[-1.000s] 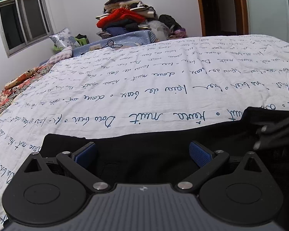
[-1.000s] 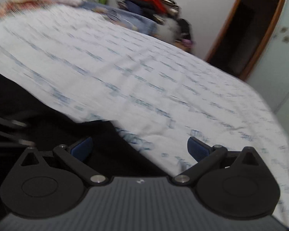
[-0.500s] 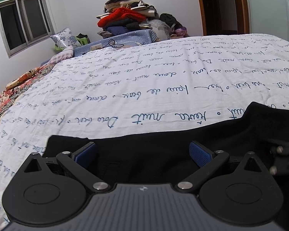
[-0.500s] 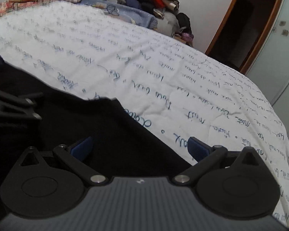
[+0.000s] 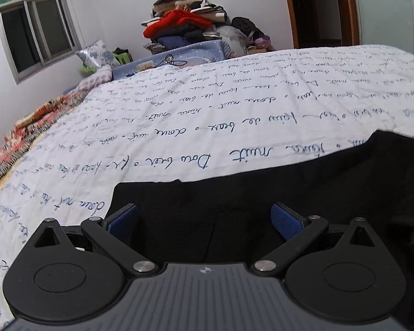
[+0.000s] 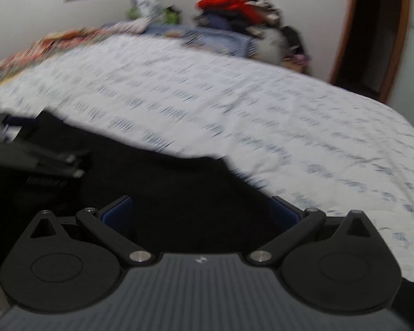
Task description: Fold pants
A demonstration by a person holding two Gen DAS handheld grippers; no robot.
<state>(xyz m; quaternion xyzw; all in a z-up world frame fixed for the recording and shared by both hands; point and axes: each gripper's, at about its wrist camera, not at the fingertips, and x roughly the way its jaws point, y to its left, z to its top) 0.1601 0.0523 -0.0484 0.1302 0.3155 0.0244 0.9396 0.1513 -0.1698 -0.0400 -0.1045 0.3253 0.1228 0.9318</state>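
Observation:
Black pants (image 5: 262, 193) lie flat on the white script-printed bedspread (image 5: 207, 115), along its near edge. My left gripper (image 5: 204, 220) is open and empty, low over the pants near their left end. My right gripper (image 6: 200, 213) is open and empty over the right part of the pants (image 6: 165, 182); this view is motion-blurred. The left gripper's body (image 6: 36, 157) shows at the left edge of the right wrist view.
A pile of clothes (image 5: 185, 27) and a blue blanket sit at the far side of the bed. A patterned quilt (image 5: 33, 121) lies along the left edge. A window is at the upper left and a doorway (image 5: 317, 8) at the upper right.
The left gripper has shifted left along the pants. The right gripper has swung left and is still moving. Both stayed open and empty.

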